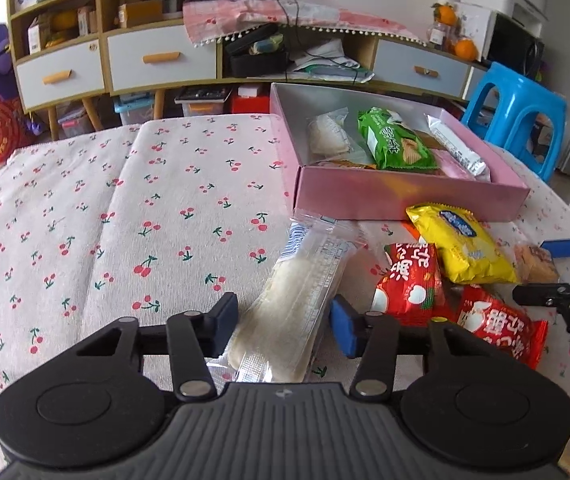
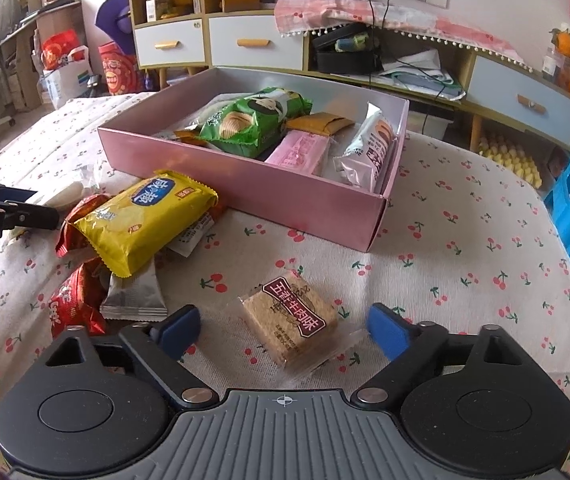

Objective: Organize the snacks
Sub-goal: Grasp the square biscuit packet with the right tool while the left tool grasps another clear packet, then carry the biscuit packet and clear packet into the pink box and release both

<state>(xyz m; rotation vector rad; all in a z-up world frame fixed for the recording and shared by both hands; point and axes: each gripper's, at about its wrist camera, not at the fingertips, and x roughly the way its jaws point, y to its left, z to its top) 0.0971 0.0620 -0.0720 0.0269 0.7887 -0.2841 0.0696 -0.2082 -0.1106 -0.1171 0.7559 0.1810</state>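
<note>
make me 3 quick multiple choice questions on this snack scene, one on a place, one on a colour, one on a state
1. Where does the green chip bag lie?
A. in the pink box
B. on the blue stool
C. on the cloth beside the box

2. What colour is the packet leaning on the red packets?
A. purple
B. yellow
C. white

3. What sits between the right gripper fingers?
A. nothing
B. a red packet
C. a wafer pack, not yet pinched

Key: 1 A, it rests among the boxed snacks. 2 B, the yellow packet tops the pile. 3 C, gaps show beside both pads.
</note>
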